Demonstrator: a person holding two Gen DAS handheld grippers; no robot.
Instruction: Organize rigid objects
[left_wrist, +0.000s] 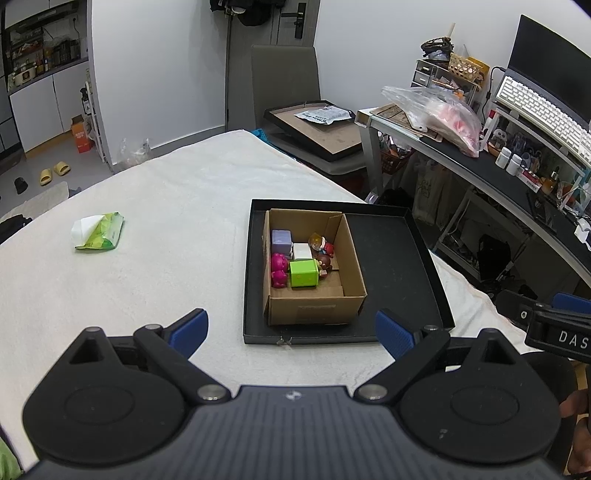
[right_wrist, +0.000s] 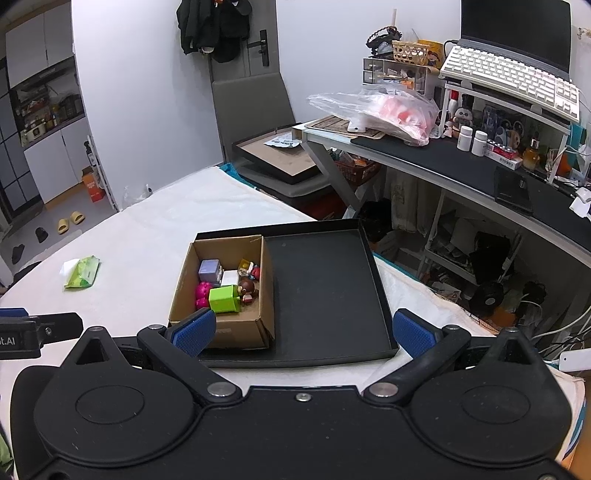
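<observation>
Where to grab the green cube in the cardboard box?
From above, probably. The green cube sits among toys in the cardboard box; its top is exposed. The pink toy crowds its left, so put the jaws on its near and far faces.

The left tool (left_wrist: 291, 332) sits with its blue-padded fingers (left_wrist: 190, 328) spread wide and nothing between them, above a worktop covered by a white cloth (left_wrist: 147, 221). Ahead of it a shallow black tray (left_wrist: 391, 258) rests on the cloth. A cardboard box (left_wrist: 314, 306) stands in the left part of the tray. Inside the box lie a green block (left_wrist: 303, 273), a purple block (left_wrist: 282, 240), a white block (left_wrist: 303, 251), a pink toy (left_wrist: 279, 269) and two small figures (left_wrist: 323, 245). A green tissue pack (left_wrist: 99, 232) lies well apart on the left. Part of the right tool (left_wrist: 554, 325) shows at the right edge.
</observation>
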